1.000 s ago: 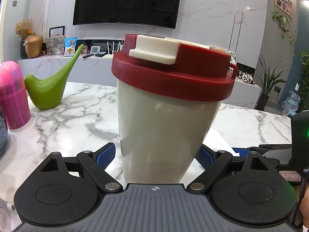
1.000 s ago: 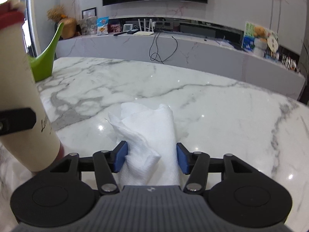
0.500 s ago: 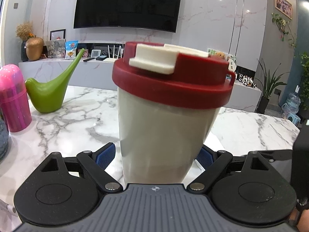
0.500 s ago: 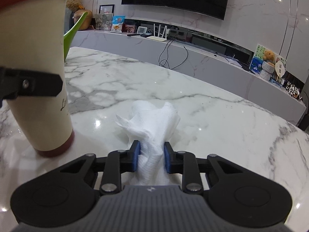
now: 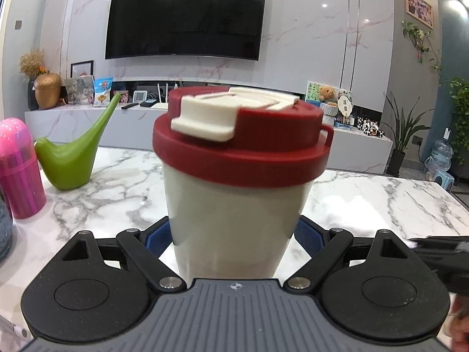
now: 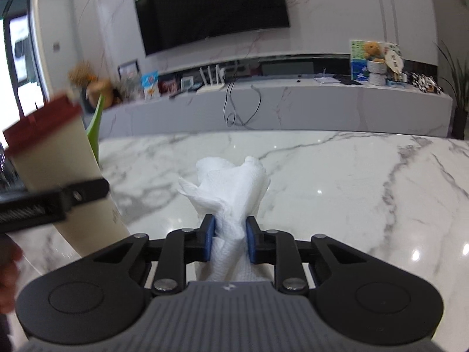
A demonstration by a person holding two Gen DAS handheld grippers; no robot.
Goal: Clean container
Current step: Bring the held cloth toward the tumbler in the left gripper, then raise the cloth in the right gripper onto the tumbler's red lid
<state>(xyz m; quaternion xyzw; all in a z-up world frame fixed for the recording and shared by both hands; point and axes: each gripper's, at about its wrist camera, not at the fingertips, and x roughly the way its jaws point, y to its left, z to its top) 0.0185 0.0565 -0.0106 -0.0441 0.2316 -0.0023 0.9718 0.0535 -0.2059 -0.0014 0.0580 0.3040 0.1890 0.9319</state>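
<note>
The right tool [image 6: 228, 241] has just been closing and now pinches the white paper towel [image 6: 227, 186], lifted off the marble bench [image 6: 337, 176] where it lay before. To its left, the left tool [image 5: 231, 236] stays clamped on the cream container [image 5: 234, 214], red lid [image 5: 240, 146] on. Ahead the bench lies bare to its far edge.

The left gripper [image 5: 231, 237] clamps the cream, red-lidded container [image 5: 234, 205] upright.

A home living room — wall television [image 5: 187, 17], marble table [image 6: 322, 176], houseplant [image 5: 406, 129].
</note>
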